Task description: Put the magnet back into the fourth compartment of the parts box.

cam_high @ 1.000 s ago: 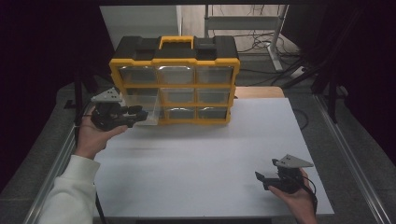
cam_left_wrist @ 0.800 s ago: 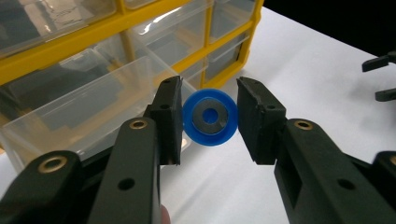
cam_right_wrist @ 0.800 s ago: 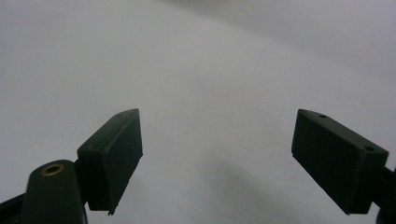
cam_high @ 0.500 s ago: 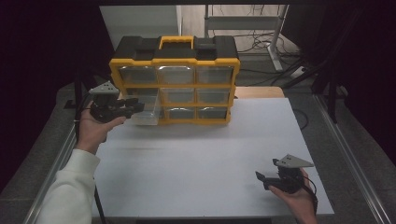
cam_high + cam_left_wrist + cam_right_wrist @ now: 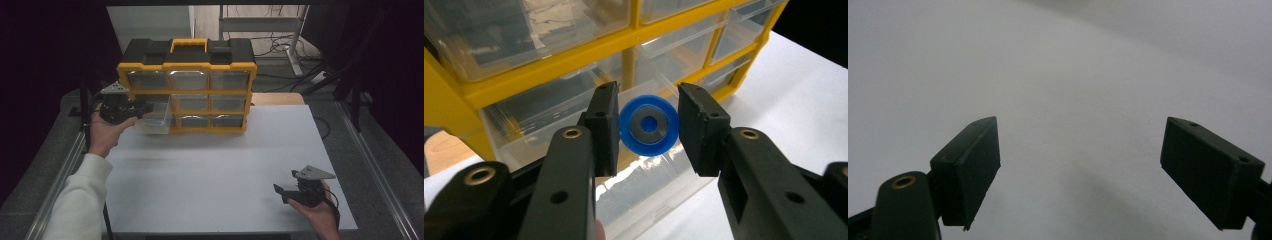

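Holding a blue disc (image 5: 648, 126) clamped between its jaws, the left gripper (image 5: 146, 108) is hanging right over the pulled-out clear drawer (image 5: 152, 118) of the yellow organizer (image 5: 186, 87). Right gripper (image 5: 285, 193) is idling wide open, well apart, on the white table (image 5: 215, 165).

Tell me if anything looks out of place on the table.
One clear drawer of the yellow organizer is pulled out at its left side, while the others sit closed. The left tool holds a blue disc over it.
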Demonstrator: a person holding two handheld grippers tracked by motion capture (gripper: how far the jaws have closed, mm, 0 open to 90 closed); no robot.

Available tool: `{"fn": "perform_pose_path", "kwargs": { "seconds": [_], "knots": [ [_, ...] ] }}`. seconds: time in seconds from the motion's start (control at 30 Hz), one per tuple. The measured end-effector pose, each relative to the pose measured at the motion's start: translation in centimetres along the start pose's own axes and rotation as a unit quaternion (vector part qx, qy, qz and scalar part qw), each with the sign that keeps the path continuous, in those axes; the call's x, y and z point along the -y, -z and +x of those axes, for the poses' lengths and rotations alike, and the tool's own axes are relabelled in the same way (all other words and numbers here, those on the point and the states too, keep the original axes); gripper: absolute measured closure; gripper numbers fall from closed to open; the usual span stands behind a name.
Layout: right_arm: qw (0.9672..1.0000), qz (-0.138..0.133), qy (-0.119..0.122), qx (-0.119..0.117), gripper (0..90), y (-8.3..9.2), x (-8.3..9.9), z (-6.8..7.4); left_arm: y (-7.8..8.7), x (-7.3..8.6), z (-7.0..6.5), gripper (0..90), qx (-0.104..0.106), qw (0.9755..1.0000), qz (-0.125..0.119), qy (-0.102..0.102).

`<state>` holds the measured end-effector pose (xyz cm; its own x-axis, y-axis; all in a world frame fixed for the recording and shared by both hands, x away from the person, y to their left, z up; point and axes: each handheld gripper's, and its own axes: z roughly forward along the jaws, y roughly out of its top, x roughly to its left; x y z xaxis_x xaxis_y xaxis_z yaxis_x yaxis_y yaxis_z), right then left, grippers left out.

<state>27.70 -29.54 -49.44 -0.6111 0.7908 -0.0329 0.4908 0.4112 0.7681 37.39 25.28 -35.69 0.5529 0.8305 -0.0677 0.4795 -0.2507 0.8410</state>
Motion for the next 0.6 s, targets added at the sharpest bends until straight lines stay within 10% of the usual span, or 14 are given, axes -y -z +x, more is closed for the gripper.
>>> {"fn": "perform_pose_path", "kwargs": {
  "seconds": [0.27,0.43,0.6],
  "knots": [
    [1.0,0.0,0.0,0.0,16.7,0.1,0.0,0.0,-0.3,0.3,0.1,60.8,-0.002,1.0,0.0,0.002],
    [1.0,0.0,-0.001,0.0,16.7,0.1,0.0,0.0,-0.1,0.4,-0.6,21.4,0.009,0.9997,-0.021,0.006],
    [1.0,0.0,0.0,0.001,16.7,0.1,0.0,0.0,0.3,0.6,-1.7,12.2,0.033,0.9993,-0.016,-0.002]
  ]
}}
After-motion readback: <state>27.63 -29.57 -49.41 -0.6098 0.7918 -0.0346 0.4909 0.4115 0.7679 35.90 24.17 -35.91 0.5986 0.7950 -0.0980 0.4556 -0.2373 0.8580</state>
